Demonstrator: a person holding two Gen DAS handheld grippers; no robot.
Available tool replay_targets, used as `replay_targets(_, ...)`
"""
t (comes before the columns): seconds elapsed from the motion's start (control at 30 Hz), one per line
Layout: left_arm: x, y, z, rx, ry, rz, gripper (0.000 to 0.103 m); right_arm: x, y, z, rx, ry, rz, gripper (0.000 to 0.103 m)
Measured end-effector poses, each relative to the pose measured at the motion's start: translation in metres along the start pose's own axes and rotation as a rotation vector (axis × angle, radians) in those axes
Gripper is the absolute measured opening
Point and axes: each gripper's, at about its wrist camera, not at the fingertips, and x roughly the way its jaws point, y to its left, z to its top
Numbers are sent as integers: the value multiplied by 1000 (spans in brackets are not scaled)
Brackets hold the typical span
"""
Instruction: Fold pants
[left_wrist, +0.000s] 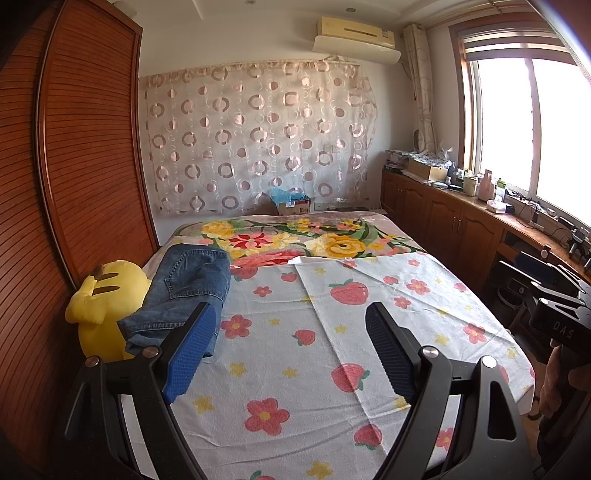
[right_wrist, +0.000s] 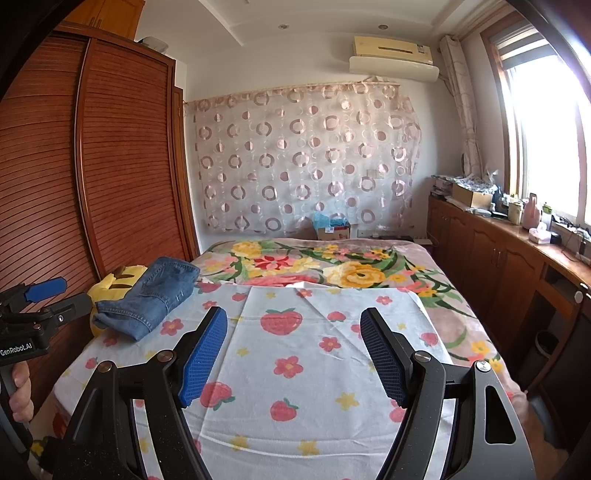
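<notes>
Denim first: from the left wrist view the jeans (left_wrist: 188, 291) sit folded in a lump at about 9 o'clock, at the left edge of the bed (left_wrist: 295, 350), leaning half on a yellow plush (left_wrist: 101, 306) that's wedged against the wardrobe (left_wrist: 74, 166). The left gripper (left_wrist: 291, 343) is spread wide with nothing between the blue pads (left_wrist: 192, 350), hovering over the strawberry sheet (left_wrist: 369, 306). Its left finger covers the near corner of the jeans, so I can't tell how that hem lies. At 3 o'clock the other gripper's black body pokes in, mostly cut off by the frame edge, fingers not visible here. The window (left_wrist: 517, 122) is blown out white.

Right wrist view: the right gripper (right_wrist: 293, 350) is also wide open, empty, above the sheet (right_wrist: 314, 350). The jeans (right_wrist: 151, 295) show at 10 o'clock, well apart from its fingers, still hiding most of the plush (right_wrist: 110, 284). At 9 o'clock the left gripper (right_wrist: 40, 295) peeks in, only one blue pad clear, the hand (right_wrist: 20, 391) holding it cropped. Stuff on the counter (right_wrist: 535, 243) at 2 o'clock is too small to identify.
</notes>
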Motion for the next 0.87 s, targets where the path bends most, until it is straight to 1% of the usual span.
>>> replay_targets(0.87,1,0,-3,1,-2,1,84,2,1,0,3,-2,-4,77)
